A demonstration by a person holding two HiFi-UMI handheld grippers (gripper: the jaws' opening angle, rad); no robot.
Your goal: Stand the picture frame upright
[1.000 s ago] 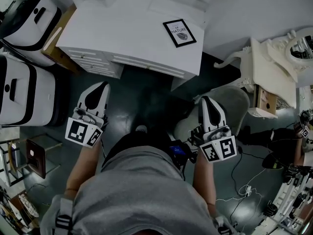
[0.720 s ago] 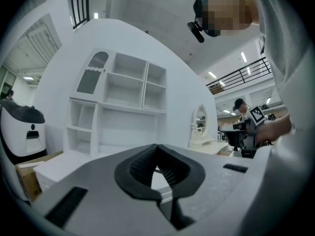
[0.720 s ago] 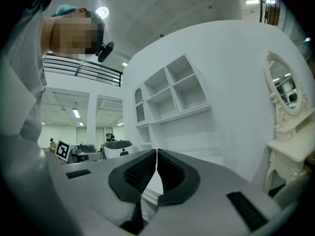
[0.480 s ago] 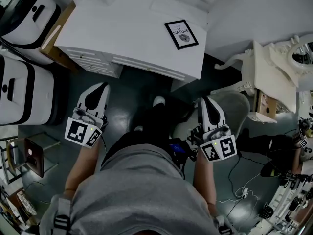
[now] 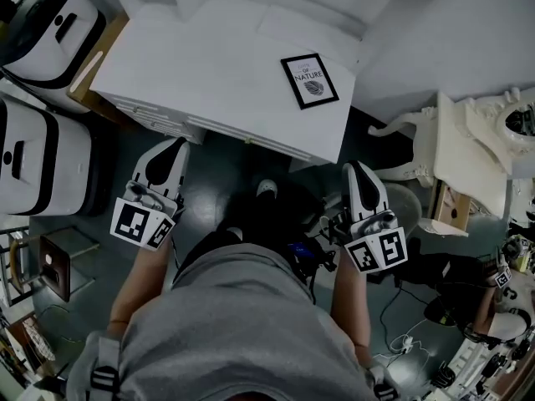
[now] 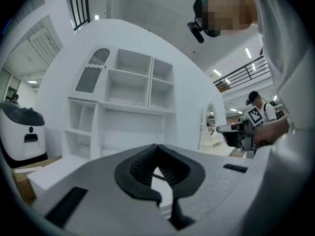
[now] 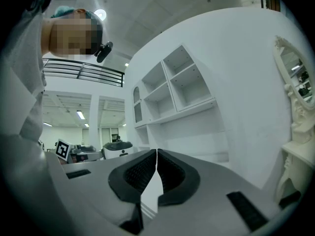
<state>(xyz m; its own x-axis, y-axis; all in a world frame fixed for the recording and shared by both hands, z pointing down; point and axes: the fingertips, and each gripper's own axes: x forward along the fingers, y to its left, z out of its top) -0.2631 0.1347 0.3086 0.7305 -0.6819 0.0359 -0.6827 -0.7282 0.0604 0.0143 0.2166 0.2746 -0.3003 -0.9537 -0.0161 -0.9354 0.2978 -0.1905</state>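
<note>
A black picture frame (image 5: 310, 81) with a white print lies flat on the white desk (image 5: 226, 73), near the desk's right front corner. My left gripper (image 5: 174, 146) hangs shut with nothing in it, just short of the desk's front edge and well left of the frame. Level with it at the right, my right gripper (image 5: 356, 170) is shut too and holds nothing; it sits in front of the desk's right corner, below the frame. In the left gripper view the jaws (image 6: 156, 150) meet; the right gripper view shows the same for its gripper (image 7: 156, 153). No frame shows in either gripper view.
Two white-and-black machines (image 5: 38, 98) stand left of the desk. An ornate white dressing table (image 5: 472, 136) and a round stool (image 5: 405, 203) stand to the right. Cables (image 5: 401, 332) lie on the dark floor. White shelving (image 6: 125, 90) rises behind the desk. A person (image 6: 258, 113) stands at the right.
I have stepped toward the desk: both grippers, still shut, now sit closer to its front edge. The stool has slid right and lower in the head view. A foot shows ahead of me.
</note>
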